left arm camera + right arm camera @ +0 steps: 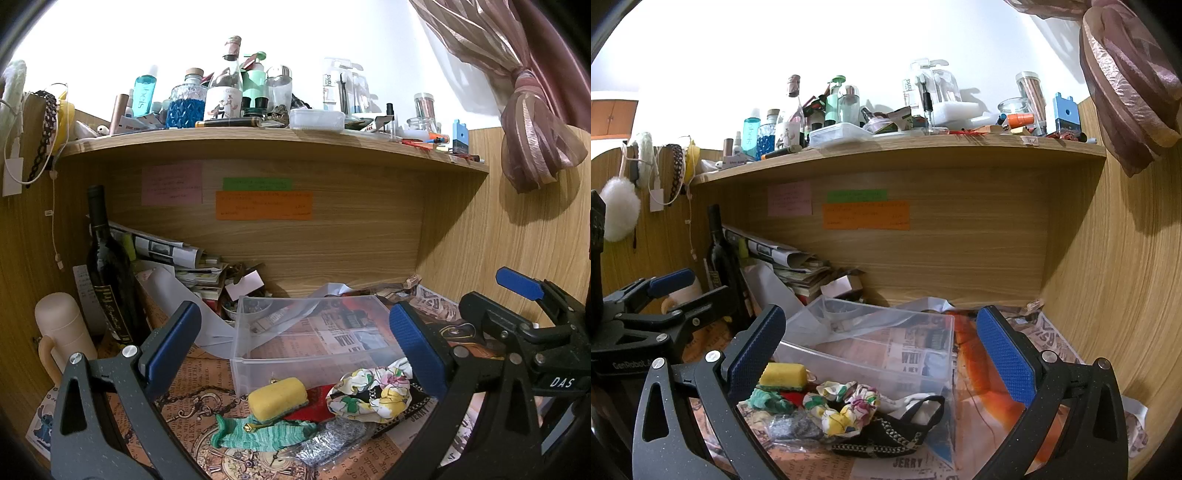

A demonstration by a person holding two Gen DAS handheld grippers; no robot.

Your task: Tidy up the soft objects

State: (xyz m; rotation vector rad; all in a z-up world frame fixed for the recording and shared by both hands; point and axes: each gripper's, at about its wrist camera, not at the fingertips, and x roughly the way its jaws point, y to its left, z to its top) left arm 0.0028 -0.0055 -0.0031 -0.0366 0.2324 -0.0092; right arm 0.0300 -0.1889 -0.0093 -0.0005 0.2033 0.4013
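A pile of soft things lies on the printed desk paper in front of a clear plastic bin (258,354) (916,373): a yellow sponge (277,398) (783,374), a floral scrunchie (371,395) (846,406), a green knitted piece (258,432) (768,400), a silver scourer (328,441) (792,426), a red cloth (314,406) and a black trimmed pouch (886,435). The bin looks empty. My left gripper (295,339) is open above the pile. My right gripper (882,350) is open above the pile and bin. The right gripper shows at the right of the left wrist view (491,306).
A dark wine bottle (107,273) and a beige flask (62,332) stand at the left. Stacked papers (173,254) fill the back left corner. A crowded wooden shelf (258,140) hangs overhead. Wood panels close the back and right side. A curtain (535,110) hangs upper right.
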